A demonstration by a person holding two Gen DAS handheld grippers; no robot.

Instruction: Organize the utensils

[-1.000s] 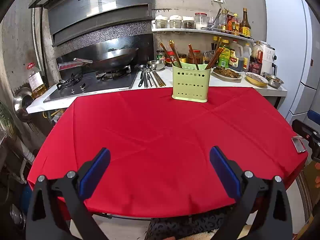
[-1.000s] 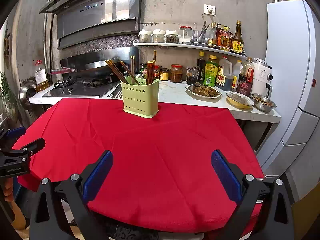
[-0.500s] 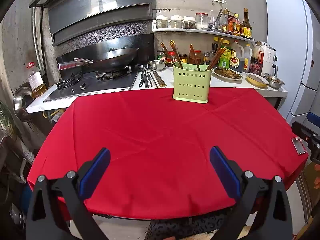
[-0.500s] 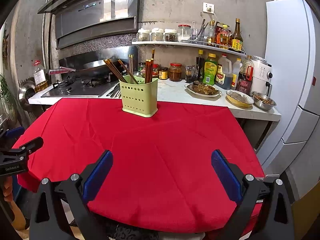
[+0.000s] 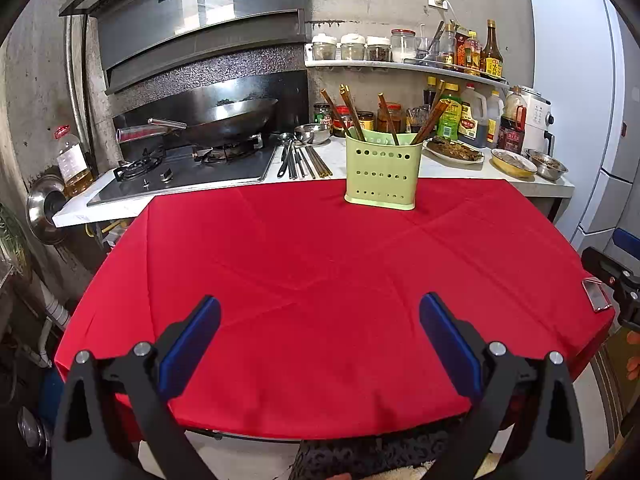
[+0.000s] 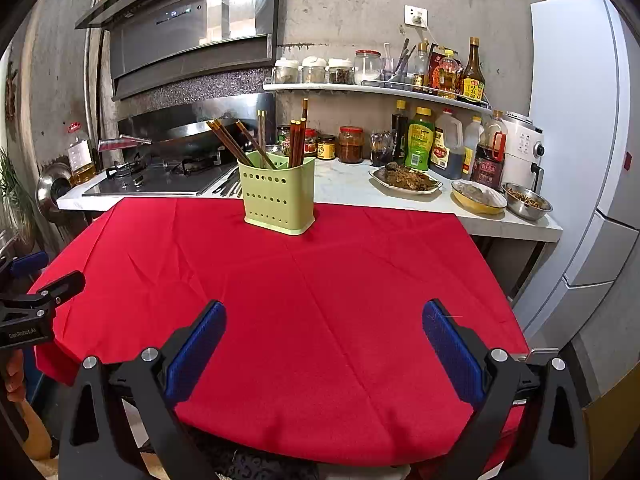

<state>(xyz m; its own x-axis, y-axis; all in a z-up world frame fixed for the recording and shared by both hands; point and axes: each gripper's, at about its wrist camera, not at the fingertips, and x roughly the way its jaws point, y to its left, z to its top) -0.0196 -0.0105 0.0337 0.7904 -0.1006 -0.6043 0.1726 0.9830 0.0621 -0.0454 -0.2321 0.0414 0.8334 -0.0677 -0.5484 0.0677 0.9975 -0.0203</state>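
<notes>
A light green perforated utensil holder (image 5: 382,174) stands at the far edge of the red-covered table (image 5: 320,272), with several brown chopsticks (image 5: 350,110) upright in it. It also shows in the right wrist view (image 6: 278,198). Loose spoons and chopsticks (image 5: 302,158) lie on the white counter behind the table, beside the stove. My left gripper (image 5: 320,320) is open and empty over the table's near edge. My right gripper (image 6: 324,322) is open and empty over the near right edge.
A gas stove with a wok (image 5: 228,120) stands at the back left. Plates and bowls of food (image 6: 406,178) sit on the counter at the right, bottles and jars (image 6: 420,142) behind. A white fridge (image 6: 580,140) stands right. A small metal object (image 5: 596,300) lies at the table's right edge.
Both grippers stay open and empty. The views shift only slightly; the holder sits a little further right in the left wrist view.
</notes>
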